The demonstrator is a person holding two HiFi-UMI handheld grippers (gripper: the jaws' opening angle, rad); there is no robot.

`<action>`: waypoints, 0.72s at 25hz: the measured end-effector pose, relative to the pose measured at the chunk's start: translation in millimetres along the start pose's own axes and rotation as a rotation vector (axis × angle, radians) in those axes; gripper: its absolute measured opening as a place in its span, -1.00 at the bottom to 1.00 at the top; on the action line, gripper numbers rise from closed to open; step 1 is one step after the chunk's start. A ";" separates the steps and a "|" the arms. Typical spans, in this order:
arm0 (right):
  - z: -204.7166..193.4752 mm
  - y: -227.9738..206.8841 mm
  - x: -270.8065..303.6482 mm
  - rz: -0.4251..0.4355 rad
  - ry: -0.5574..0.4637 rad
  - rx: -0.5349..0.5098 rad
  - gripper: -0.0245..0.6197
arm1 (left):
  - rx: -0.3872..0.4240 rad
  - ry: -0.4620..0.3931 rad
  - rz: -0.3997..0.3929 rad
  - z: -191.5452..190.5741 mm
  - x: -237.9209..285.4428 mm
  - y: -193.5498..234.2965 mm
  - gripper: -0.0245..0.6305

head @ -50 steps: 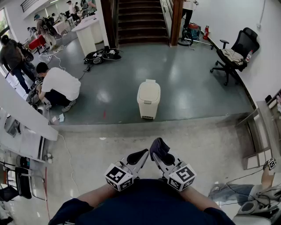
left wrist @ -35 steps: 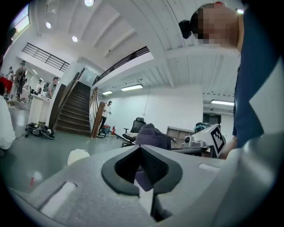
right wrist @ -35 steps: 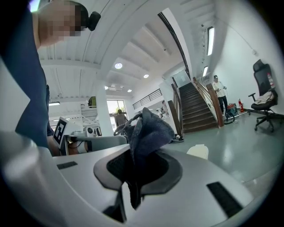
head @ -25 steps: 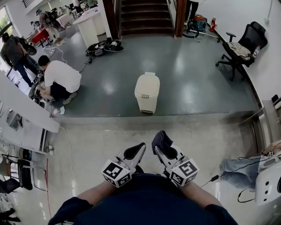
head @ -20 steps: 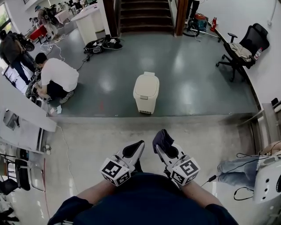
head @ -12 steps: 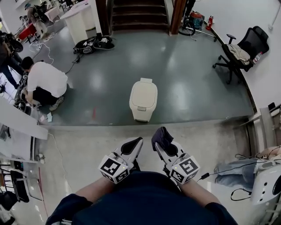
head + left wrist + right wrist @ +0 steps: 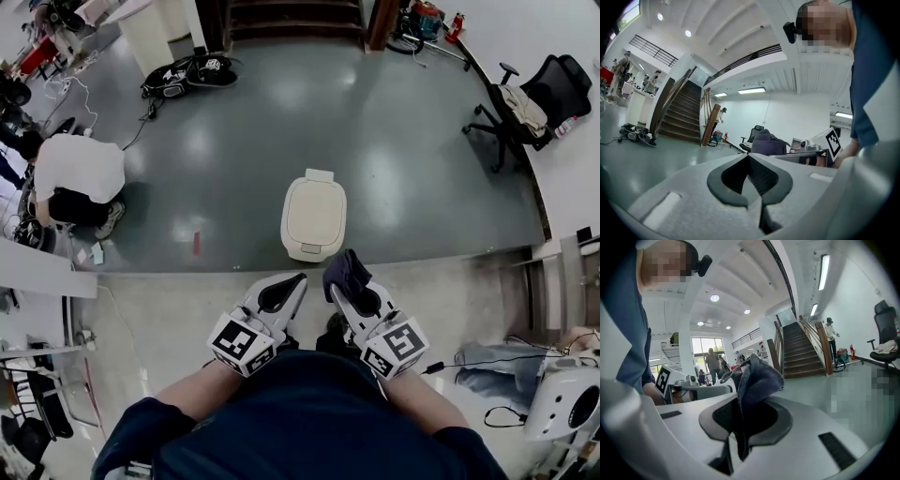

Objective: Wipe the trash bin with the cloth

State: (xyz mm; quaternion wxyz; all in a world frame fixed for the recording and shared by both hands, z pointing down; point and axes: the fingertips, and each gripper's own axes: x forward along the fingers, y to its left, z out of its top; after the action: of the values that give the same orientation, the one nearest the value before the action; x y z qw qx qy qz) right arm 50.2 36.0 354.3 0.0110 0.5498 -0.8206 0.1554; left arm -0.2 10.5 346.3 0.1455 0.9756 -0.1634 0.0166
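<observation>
A cream trash bin (image 7: 313, 217) with its lid down stands on the grey floor, just beyond a step edge in the head view. My right gripper (image 7: 349, 282) is shut on a dark blue cloth (image 7: 346, 272), which bunches up above the jaws (image 7: 754, 378). My left gripper (image 7: 284, 290) is shut with nothing in it, its pads (image 7: 757, 176) touching. Both grippers are held close to my body, short of the bin and pointing toward it. The bin does not show in either gripper view.
A person in a white shirt (image 7: 77, 169) crouches at the left. A black office chair (image 7: 534, 98) stands at the far right, bags (image 7: 187, 77) lie near the stairs (image 7: 295, 14). A cable and white equipment (image 7: 558, 403) lie at the lower right.
The view has moved forward: the bin now lies closer, right in front of the grippers. The cloth stays clamped in the right gripper; both grippers keep their pose.
</observation>
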 end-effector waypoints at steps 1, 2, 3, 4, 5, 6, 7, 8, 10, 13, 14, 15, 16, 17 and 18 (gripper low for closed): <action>-0.1 -4.9 5.5 0.011 0.008 0.004 -0.73 | -0.001 0.000 0.011 0.6 4.4 5.2 -0.92; -0.9 -10.9 10.8 0.023 0.019 0.007 -0.73 | -0.003 0.000 0.026 0.7 9.5 10.4 -0.92; -2.1 -18.1 15.7 0.036 0.032 0.009 -0.73 | -0.009 0.000 0.043 0.5 15.3 15.4 -0.92; -3.2 -25.8 19.7 0.048 0.045 0.010 -0.73 | -0.018 0.000 0.061 0.3 21.1 19.2 -0.92; -3.6 -33.4 22.9 0.060 0.056 0.010 -0.73 | -0.026 0.001 0.076 0.1 26.3 21.6 -0.92; -3.4 -40.3 25.5 0.071 0.063 0.009 -0.73 | -0.029 0.003 0.088 -0.5 30.8 23.0 -0.92; -3.3 -46.8 28.1 0.080 0.067 0.009 -0.73 | -0.030 0.008 0.099 -1.7 34.8 24.5 -0.92; -3.5 -53.1 30.9 0.089 0.070 0.008 -0.73 | -0.030 0.013 0.111 -3.3 38.6 26.7 -0.92; -5.1 -65.8 38.2 0.108 0.080 0.003 -0.73 | -0.037 0.014 0.138 -6.8 46.6 33.2 -0.92; -10.2 -83.3 53.0 0.133 0.100 -0.010 -0.73 | -0.052 0.009 0.171 -12.2 56.4 42.4 -0.92; -12.5 -88.9 58.7 0.137 0.107 -0.013 -0.73 | -0.054 0.010 0.178 -14.6 59.0 45.5 -0.92; -15.1 -94.2 64.8 0.137 0.112 -0.014 -0.73 | -0.058 0.011 0.184 -17.5 61.1 49.0 -0.92; -18.0 -98.9 71.2 0.136 0.118 -0.016 -0.73 | -0.062 0.013 0.191 -20.5 62.7 52.8 -0.92; -21.0 -103.4 77.9 0.135 0.125 -0.019 -0.73 | -0.065 0.013 0.198 -23.1 63.9 57.2 -0.92; -24.2 -107.8 84.8 0.134 0.132 -0.023 -0.73 | -0.068 0.012 0.206 -25.3 65.0 62.1 -0.92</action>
State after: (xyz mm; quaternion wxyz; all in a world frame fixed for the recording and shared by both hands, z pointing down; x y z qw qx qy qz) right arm 110.6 -71.3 419.5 0.0609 0.4823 -0.8547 0.1822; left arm 41.6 -58.7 393.0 0.1770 0.9480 -0.2624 0.0319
